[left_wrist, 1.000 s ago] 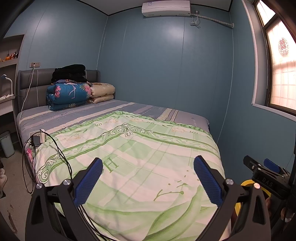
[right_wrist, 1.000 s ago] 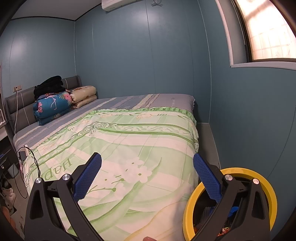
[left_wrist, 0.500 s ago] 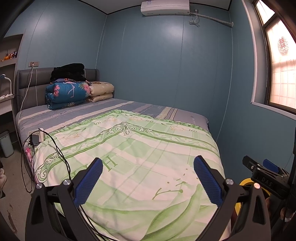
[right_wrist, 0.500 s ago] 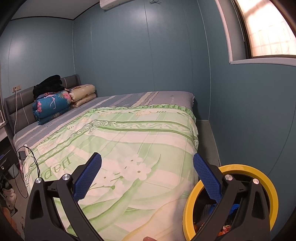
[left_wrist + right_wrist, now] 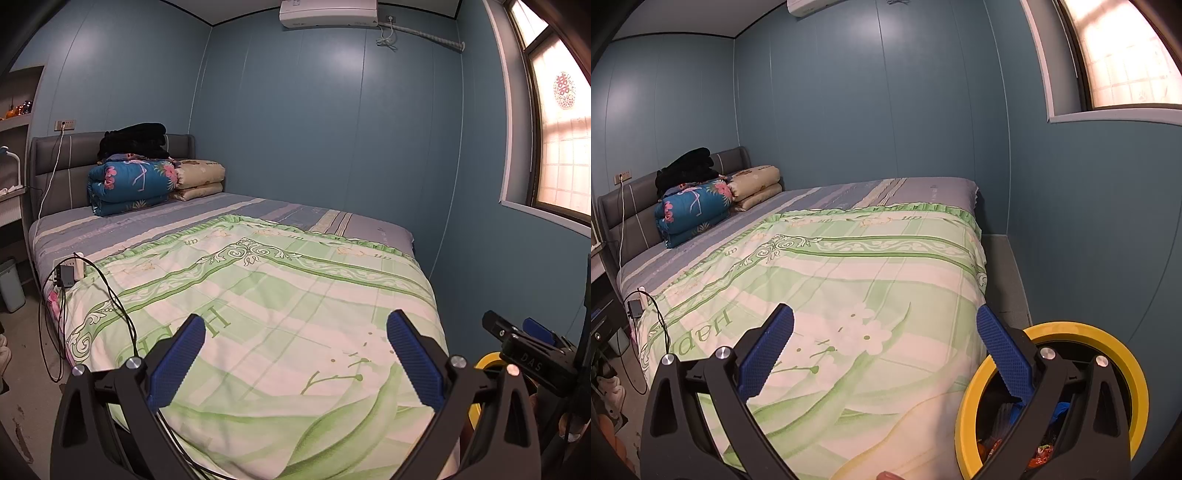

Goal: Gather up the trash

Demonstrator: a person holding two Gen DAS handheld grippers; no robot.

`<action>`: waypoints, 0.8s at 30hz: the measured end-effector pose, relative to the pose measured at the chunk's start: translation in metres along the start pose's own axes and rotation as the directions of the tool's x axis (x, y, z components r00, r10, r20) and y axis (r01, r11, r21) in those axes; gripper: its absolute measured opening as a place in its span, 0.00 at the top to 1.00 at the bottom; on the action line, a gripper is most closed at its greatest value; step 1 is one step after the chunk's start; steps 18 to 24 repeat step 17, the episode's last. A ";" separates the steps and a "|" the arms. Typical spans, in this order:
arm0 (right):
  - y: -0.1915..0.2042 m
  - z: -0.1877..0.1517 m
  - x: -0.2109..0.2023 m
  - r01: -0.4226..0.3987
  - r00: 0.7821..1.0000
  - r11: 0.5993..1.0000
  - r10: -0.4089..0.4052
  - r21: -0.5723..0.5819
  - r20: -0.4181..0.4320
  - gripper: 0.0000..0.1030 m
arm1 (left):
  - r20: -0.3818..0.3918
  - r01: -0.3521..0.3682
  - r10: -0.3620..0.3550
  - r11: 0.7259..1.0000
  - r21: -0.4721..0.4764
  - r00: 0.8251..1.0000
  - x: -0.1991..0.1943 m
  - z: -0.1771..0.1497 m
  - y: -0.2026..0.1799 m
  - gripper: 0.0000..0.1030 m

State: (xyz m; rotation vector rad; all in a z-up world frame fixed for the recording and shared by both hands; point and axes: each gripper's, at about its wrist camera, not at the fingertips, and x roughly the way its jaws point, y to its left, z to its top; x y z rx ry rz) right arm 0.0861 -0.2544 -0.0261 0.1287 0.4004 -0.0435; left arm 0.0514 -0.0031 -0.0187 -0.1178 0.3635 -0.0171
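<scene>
A yellow-rimmed bin (image 5: 1137,387) stands on the floor at the bed's foot corner, holding orange and blue scraps. In the right wrist view my right gripper (image 5: 884,350) is open and empty above the green quilt (image 5: 849,277), its right finger in front of the bin's rim. My left gripper (image 5: 295,354) is also open and empty over the quilt (image 5: 277,295). The left wrist view shows a sliver of the bin (image 5: 484,363) behind the other gripper's body (image 5: 532,358) at the right. No loose trash shows on the bed.
Folded blue floral bedding (image 5: 129,184), pillows and black clothes lie at the headboard. A charger and black cables (image 5: 70,273) hang off the bed's left edge. A pale bin (image 5: 11,284) stands on the floor left. A narrow floor strip (image 5: 1004,266) runs between bed and wall.
Both views have tilted slightly upward and drifted; the room sits lower in frame. Both grippers stay open and empty.
</scene>
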 end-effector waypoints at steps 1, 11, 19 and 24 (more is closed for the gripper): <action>0.000 0.000 0.000 0.001 1.000 1.000 -0.001 0.001 -0.001 0.08 | -0.001 0.002 -0.002 1.000 0.000 1.000 0.000 0.000 0.000 0.08; -0.002 -0.001 0.003 -0.002 1.000 1.000 0.003 0.008 -0.014 0.08 | -0.003 0.000 0.000 1.000 0.000 1.000 0.001 -0.001 -0.001 0.08; -0.003 -0.002 0.004 -0.004 1.000 1.000 0.004 0.011 -0.017 0.08 | -0.006 0.009 -0.009 1.000 -0.001 1.000 0.001 -0.002 -0.001 0.08; -0.003 -0.002 0.004 -0.004 1.000 1.000 0.004 0.011 -0.017 0.08 | -0.006 0.009 -0.009 1.000 -0.001 1.000 0.001 -0.002 -0.001 0.08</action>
